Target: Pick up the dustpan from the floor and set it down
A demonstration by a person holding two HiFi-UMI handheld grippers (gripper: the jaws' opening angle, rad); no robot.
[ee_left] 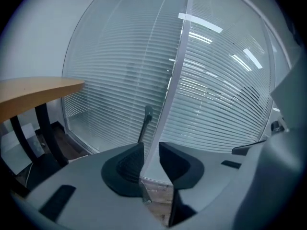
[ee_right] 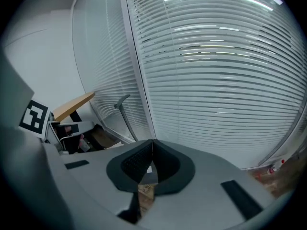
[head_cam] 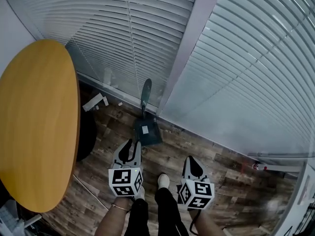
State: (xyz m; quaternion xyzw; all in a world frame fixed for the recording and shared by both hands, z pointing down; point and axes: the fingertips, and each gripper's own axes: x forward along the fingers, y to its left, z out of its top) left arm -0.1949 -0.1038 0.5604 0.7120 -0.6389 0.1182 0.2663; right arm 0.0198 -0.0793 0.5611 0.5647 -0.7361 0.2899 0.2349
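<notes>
A dark dustpan rests on the wood floor against the base of the glass wall, its long handle leaning up toward the window post. My left gripper hovers just short of the pan's near-left edge; in the left gripper view its jaws stand a little apart with nothing between them, and the handle rises straight beyond. My right gripper is further right, apart from the pan. Its jaws meet at the tips and hold nothing; the handle shows to its left.
A round orange table fills the left, its dark base beside the pan. Blinds behind glass and a white post close off the far side. White scraps lie by the wall. The person's shoe stands between the grippers.
</notes>
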